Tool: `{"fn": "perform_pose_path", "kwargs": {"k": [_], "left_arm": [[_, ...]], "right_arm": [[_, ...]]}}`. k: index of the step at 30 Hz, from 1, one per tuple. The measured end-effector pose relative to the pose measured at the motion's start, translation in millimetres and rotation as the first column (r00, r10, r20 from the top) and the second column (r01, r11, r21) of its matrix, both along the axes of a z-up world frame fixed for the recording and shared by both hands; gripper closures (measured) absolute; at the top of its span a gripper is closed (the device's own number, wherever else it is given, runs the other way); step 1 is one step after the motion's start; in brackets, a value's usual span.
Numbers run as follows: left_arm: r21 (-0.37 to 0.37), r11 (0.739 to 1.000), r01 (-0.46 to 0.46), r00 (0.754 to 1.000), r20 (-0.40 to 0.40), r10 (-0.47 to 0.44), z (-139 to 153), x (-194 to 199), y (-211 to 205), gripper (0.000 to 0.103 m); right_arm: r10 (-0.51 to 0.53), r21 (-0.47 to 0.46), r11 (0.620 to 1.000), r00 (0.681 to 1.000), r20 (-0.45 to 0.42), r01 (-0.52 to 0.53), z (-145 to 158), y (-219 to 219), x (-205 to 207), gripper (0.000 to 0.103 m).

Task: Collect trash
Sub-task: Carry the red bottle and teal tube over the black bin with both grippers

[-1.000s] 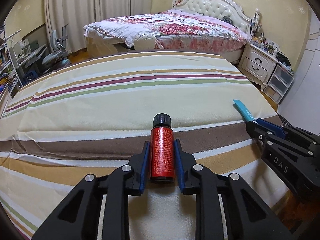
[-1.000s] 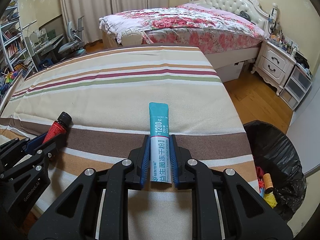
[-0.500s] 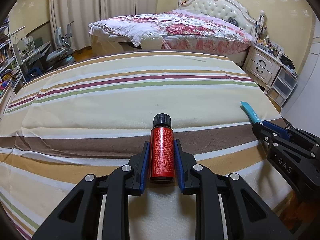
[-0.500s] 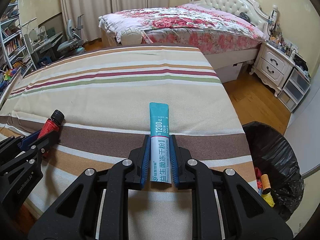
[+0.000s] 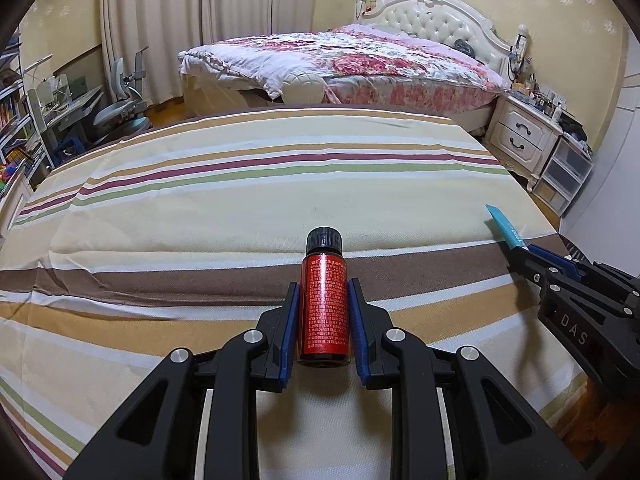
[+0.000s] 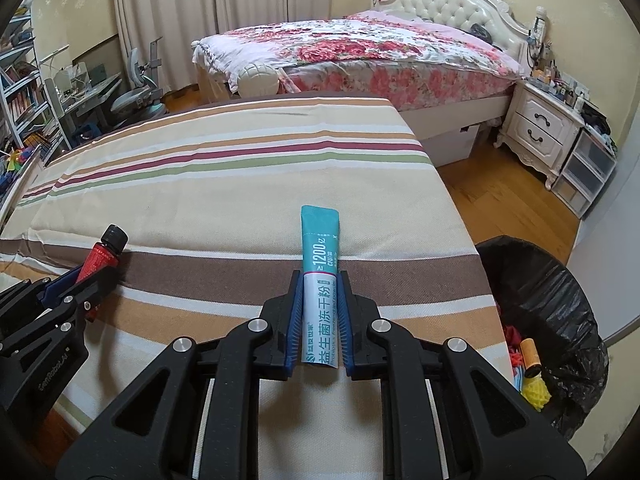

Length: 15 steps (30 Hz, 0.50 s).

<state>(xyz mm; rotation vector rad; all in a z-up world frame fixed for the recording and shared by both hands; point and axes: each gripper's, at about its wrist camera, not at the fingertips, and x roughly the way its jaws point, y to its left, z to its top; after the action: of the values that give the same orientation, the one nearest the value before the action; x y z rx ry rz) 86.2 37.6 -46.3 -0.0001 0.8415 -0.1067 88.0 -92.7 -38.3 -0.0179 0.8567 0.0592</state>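
Grippers first. Left gripper [image 5: 323, 304] is closed on a small red bottle [image 5: 324, 312] with a black cap; blue pads press both sides of the label, cap pointing forward, past the fingertips. Right gripper [image 6: 319, 304] is clamped on a teal and white sachet [image 6: 320, 280]; the white lower part sits between the pads, the teal end projects forward. Each tool is also visible in the other's camera: the red bottle [image 6: 102, 254] at lower left of the right wrist view, the sachet tip [image 5: 506, 230] at the right edge of the left wrist view.

Both tools are over the near end of a striped bedspread [image 6: 240, 184], above its wide brown band. Whether either item touches the cloth cannot be determined.

Right of the bedspread edge, on the floor, stands a bin lined with a black trash bag [image 6: 560, 288]. Inside it: an orange cylinder [image 6: 530, 358], a yellow knobbly object [image 6: 536, 390] and something red, not identifiable.

Farther off: wooden floor [image 6: 504, 200], a white nightstand [image 6: 540, 128] with two drawers, and clear plastic drawers [image 6: 586, 172] beside it. Beyond the foot of the striped surface, a bed with floral quilt [image 6: 360, 48] and tufted white headboard [image 6: 456, 4]. Curtains [image 6: 192, 12] cover the far wall; desk, chair and bookshelves occupy the left side.
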Motion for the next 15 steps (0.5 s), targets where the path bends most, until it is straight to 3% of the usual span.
{"fn": "perform_pose_path", "kwargs": {"k": [15], "left_arm": [[-0.032,0.999,0.039,0.998,0.052,-0.038,12.4,-32.2,-6.8,0.078]], "right_arm": [[-0.013,0.01,1.0,0.999,0.046,0.012,16.6,-8.2,-48.7,0.087]]}}
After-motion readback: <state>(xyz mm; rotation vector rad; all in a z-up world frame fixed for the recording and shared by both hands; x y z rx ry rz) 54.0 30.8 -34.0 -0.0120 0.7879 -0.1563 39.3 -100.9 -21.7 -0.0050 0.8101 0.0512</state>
